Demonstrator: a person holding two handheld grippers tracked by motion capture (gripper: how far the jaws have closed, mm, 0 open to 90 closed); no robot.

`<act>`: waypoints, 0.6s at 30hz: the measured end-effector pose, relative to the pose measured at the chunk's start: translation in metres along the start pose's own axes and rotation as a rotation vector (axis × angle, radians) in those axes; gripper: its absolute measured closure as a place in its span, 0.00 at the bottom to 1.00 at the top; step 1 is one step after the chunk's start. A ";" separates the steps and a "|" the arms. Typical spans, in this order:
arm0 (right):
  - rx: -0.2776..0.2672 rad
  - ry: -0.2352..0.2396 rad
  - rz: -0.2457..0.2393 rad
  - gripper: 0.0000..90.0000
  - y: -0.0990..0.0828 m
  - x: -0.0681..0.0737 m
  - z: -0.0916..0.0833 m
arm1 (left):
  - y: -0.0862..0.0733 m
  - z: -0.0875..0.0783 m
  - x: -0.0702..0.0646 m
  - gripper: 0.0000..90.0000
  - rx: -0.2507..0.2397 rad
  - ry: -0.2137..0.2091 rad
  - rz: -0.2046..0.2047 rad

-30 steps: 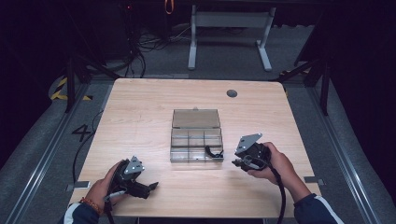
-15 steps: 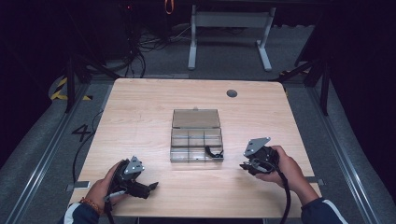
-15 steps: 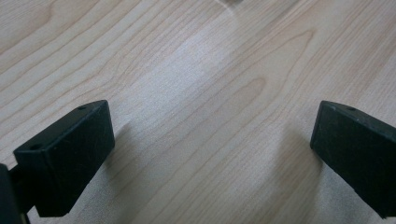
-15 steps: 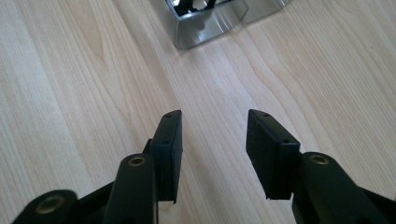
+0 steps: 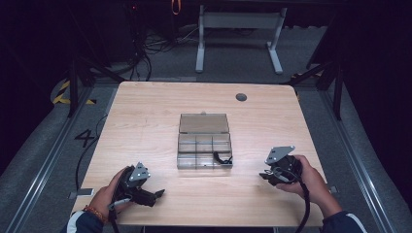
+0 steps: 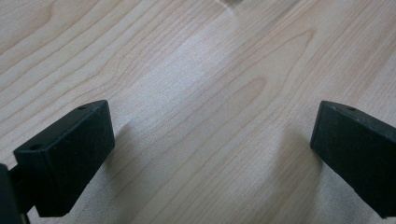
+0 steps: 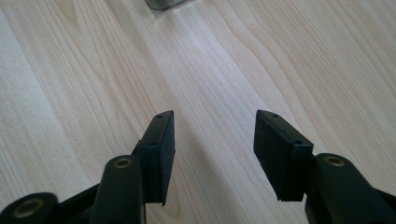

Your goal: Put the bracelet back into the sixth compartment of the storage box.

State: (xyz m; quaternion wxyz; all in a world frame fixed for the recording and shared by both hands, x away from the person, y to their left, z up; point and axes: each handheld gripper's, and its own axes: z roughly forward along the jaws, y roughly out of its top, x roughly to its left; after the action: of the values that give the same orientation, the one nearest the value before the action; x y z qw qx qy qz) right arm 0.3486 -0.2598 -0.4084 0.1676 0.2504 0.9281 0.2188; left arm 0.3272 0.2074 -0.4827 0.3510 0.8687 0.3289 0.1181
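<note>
Our right gripper [image 7: 212, 140] had just been opening, jaws parted with only bare wood between them; our left gripper [image 6: 212, 149] stood wider apart, gripping nothing. Both hovered low near the table's [image 5: 145, 111] front edge, right hand [image 5: 308, 177] well right of the box [image 5: 204, 145], left hand [image 5: 104, 194] at the front left corner. The clear box lay mid-table, lid open, a black cable [image 5: 221, 158] in its near right compartment. Dark floor, cables and a stand [image 5: 238, 34] lay behind
</note>
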 end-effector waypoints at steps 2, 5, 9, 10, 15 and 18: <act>-0.004 -0.005 0.008 0.52 -0.006 -0.001 -0.002 | 0.000 0.000 0.000 0.00 0.000 0.000 0.000; -0.008 -0.014 0.018 0.49 -0.014 -0.003 -0.003 | 0.000 0.000 0.000 0.00 0.000 0.000 0.000; -0.012 -0.015 0.022 0.48 -0.024 -0.003 -0.005 | 0.000 0.000 0.000 0.00 0.000 0.000 0.000; -0.014 -0.021 0.027 0.48 -0.027 -0.004 -0.005 | 0.000 0.000 0.000 0.00 0.000 0.000 0.000; -0.016 -0.024 0.046 0.47 -0.038 -0.005 -0.006 | 0.000 0.000 0.000 0.00 0.000 0.000 0.000; -0.028 -0.031 0.055 0.47 -0.042 -0.005 -0.007 | 0.000 0.000 0.000 0.00 0.000 0.000 0.000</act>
State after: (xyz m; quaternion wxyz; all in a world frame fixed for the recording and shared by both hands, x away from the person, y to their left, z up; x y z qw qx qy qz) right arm 0.3333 -0.2979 -0.4220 0.1795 0.2771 0.9149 0.2322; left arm 0.3272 0.2074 -0.4827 0.3509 0.8688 0.3288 0.1181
